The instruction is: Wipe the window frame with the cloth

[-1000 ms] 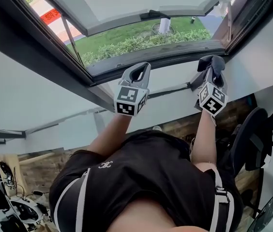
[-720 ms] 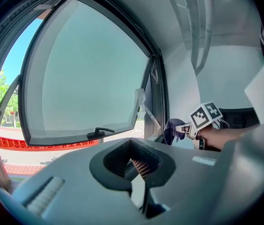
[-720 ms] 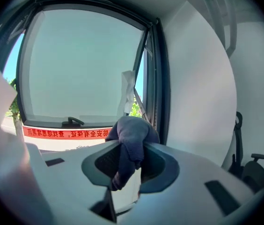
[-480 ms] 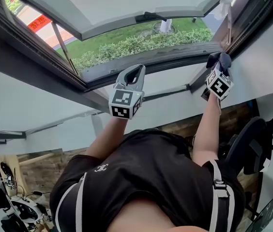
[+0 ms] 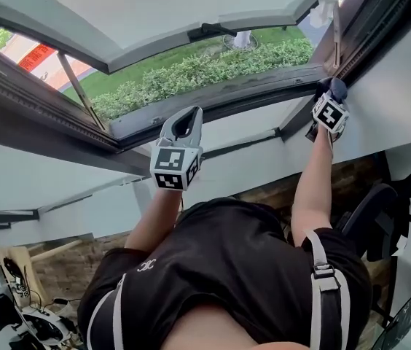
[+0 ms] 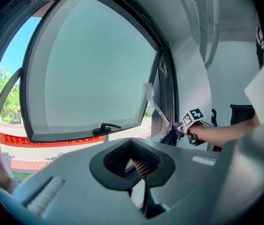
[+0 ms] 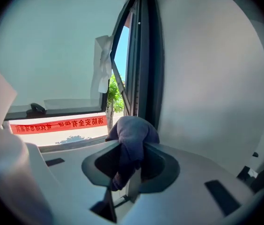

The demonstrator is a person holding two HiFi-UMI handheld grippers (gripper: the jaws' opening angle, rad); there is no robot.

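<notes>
Cloth [image 5: 334, 87] now farther right along window frame [image 5: 213, 99]

The right gripper [image 7: 131, 170] jaws pinch a dark cloth [image 7: 132, 135] beside the window frame [image 7: 143, 55].

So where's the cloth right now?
Head view, upper right: the dark blue fabric cloth is clamped in the right gripper, by the dark window frame's right corner.

red banner [image 7: 57, 124] outside, white chinese characters beginning 消防安全, rest unclear
</notes>
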